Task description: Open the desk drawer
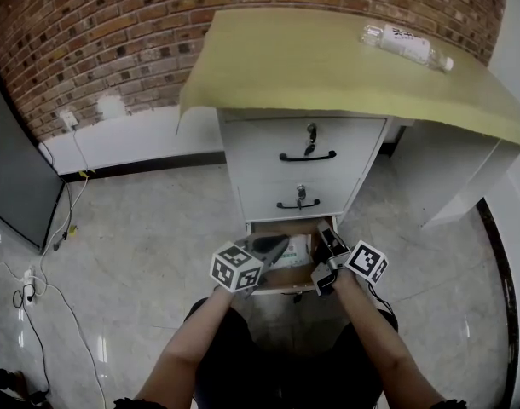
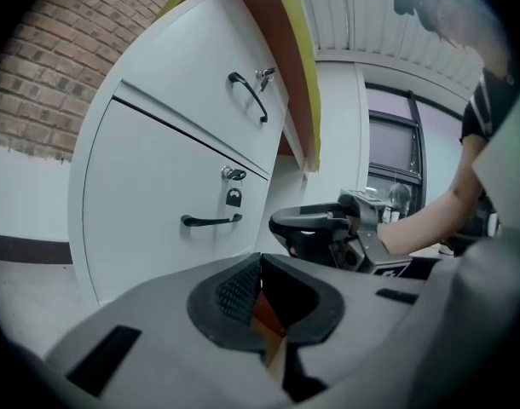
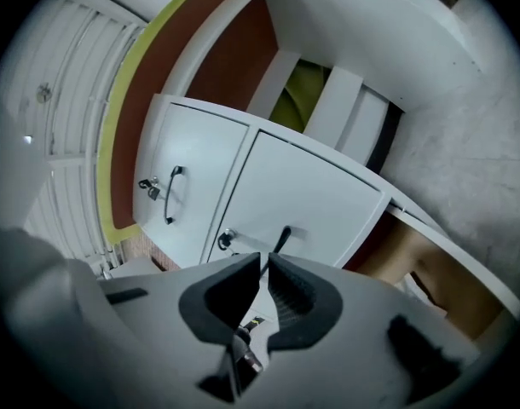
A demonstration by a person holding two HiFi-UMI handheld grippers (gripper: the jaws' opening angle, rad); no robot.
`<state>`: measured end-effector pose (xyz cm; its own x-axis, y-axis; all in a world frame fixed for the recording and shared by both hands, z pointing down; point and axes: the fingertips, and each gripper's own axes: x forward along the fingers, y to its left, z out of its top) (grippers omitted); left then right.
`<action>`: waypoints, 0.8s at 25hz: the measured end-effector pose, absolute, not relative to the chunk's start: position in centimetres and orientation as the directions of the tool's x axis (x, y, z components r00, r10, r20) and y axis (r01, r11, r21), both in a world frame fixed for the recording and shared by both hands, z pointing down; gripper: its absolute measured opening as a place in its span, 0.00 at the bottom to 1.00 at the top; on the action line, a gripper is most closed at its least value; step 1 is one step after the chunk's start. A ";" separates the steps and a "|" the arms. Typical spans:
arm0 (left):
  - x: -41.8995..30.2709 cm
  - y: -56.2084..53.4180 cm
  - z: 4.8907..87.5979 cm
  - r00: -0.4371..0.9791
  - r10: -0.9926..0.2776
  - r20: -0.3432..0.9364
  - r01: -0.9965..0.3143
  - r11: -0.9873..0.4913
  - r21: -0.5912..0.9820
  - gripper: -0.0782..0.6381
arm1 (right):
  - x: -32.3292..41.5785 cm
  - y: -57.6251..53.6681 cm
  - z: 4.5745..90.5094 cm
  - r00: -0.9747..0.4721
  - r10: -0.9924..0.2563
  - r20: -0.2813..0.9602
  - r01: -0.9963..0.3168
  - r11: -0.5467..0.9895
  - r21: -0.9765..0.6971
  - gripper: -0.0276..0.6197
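The white drawer cabinet (image 1: 303, 164) under the yellow-green desk top (image 1: 328, 58) has three drawers. The top drawer (image 1: 304, 143) and the middle drawer (image 1: 298, 196) are closed, each with a black handle and a lock. The bottom drawer (image 1: 281, 289) is pulled out, showing its brown inside (image 3: 422, 271) and a white package (image 1: 296, 250). My left gripper (image 1: 273, 245) (image 2: 260, 267) hovers over the open drawer's left side, shut and empty. My right gripper (image 1: 326, 235) (image 3: 264, 267) is at the drawer's right side, shut, with nothing seen between its pads. It faces the middle drawer's handle (image 3: 281, 239).
A clear plastic bottle (image 1: 407, 44) lies on the desk top at the far right. A brick wall (image 1: 98, 41) stands behind, with a socket and cables (image 1: 68, 220) along the tiled floor at left. A dark panel (image 1: 13, 186) stands at the far left.
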<state>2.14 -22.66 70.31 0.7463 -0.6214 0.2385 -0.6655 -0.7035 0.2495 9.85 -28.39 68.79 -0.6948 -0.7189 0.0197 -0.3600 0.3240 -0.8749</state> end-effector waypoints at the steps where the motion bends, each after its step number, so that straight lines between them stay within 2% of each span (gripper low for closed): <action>1: 2.0 -22.8 70.3 0.744 -0.624 0.238 -0.668 -0.701 0.251 0.12 | 9.8 -29.0 69.1 -0.690 -0.723 0.019 -0.343 0.304 -0.889 0.08; 3: 1.8 -22.9 70.3 0.740 -0.631 0.235 -0.673 -0.694 0.255 0.12 | 9.8 -30.2 69.5 -0.677 -0.736 0.000 -0.284 0.262 -0.922 0.09; 5: 1.7 -22.9 70.3 0.739 -0.634 0.228 -0.674 -0.693 0.257 0.12 | 9.6 -31.2 69.7 -0.662 -0.749 -0.032 -0.212 0.229 -0.950 0.21; 8: 1.3 -22.7 70.5 0.736 -0.635 0.235 -0.677 -0.694 0.243 0.12 | 8.7 -32.4 70.0 -0.652 -0.758 -0.040 -0.174 0.201 -0.964 0.21; 13: 0.3 -22.5 71.0 0.724 -0.635 0.271 -0.687 -0.701 0.193 0.12 | 6.2 -33.7 71.0 -0.650 -0.759 0.015 -0.176 0.131 -0.976 0.21; 20: -2.7 -23.5 70.2 0.667 -0.708 0.233 -0.745 -0.629 0.221 0.12 | 5.9 -34.0 71.2 -0.598 -0.799 0.054 -0.211 0.092 -0.973 0.19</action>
<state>-2.69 -23.50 70.23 0.6667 -0.7079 0.2331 -0.7452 -0.6291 0.2210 5.85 -33.98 71.25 -0.5984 -0.7994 0.0539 -0.2109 0.0922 -0.9731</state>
